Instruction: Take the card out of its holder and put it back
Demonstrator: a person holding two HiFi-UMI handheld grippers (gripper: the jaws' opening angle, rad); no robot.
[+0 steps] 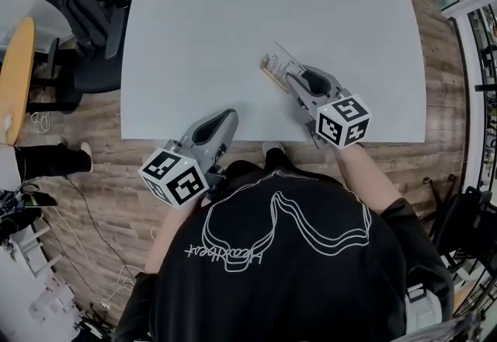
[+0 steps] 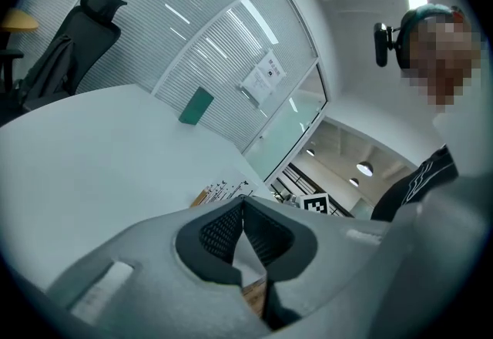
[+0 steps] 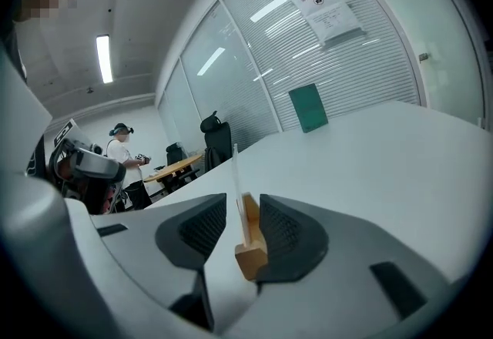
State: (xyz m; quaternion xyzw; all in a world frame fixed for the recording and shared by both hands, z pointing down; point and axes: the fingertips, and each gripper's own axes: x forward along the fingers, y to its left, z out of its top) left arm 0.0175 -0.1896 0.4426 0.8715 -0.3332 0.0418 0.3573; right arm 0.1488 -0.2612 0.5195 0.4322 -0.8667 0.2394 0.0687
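Currently card (image 3: 234,176) upright in slot of small wooden holder (image 3: 251,253), on right part of desk (image 1: 233,14), back from near edge. Thin, pale, edge-on in right gripper view, so hard to judge its exact line.

Flanked by jaws of right hand-held gripper (image 3: 243,210): spread wide, clamped on nothing, card and holder both inside the gap. Holder off-centre there, close against right-side pad, maybe touching, cannot tell. Left-side pad clearly apart.

Left hand-held gripper (image 2: 245,205) closed tip to tip, empty, down by near desk edge, well apart from holder. Nothing bracing holder.

Likely failure points:
- Closing at this depth: probably catches holder along with card, or holder alone, so whole thing lifts instead of card sliding out.
- Off-centre holder: closing jaws could shove it sideways across smooth desk or tip it over, since only one pad meets it first.
- Unbraced holder: even with clean pinch on card, friction in slot may drag light holder up, then drop it mid-lift.
- Thin card: hard squeeze or skewed pull could bow it or jam it in slot.
- Return step: narrow slot, edge-on card, small tilt enough to miss and knock holder away.

Safer, by judgement: raise pinch above holder, bring left hand-held gripper in to pin holder.
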